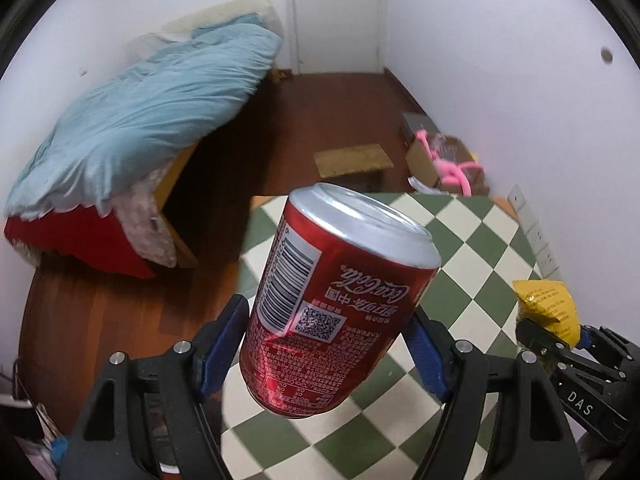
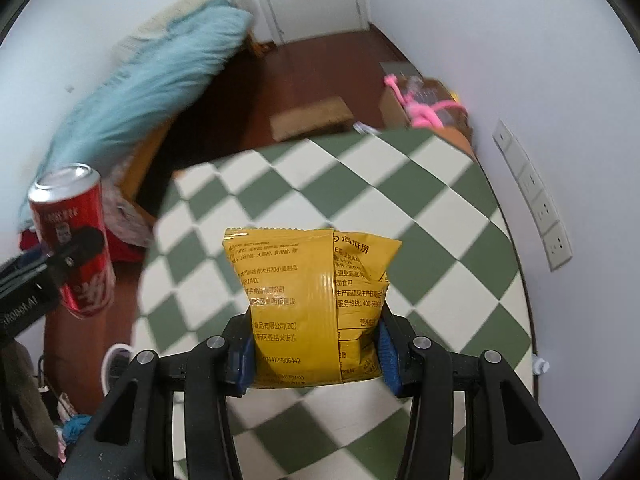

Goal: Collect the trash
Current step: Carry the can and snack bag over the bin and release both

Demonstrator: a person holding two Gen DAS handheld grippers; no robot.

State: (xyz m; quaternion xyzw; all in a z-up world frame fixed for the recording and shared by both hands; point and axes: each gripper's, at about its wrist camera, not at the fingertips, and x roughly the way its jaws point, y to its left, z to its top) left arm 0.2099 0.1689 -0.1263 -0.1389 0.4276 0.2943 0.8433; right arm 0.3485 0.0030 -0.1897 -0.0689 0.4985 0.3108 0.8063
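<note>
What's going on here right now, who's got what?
A person is collecting trash with a handheld gripper in each hand. The left gripper is clamped on a red cola can, held tilted in the air. The right gripper is shut on a yellow snack packet. Both items are off the green-and-white checkered table. No bin shows in either view.
</note>
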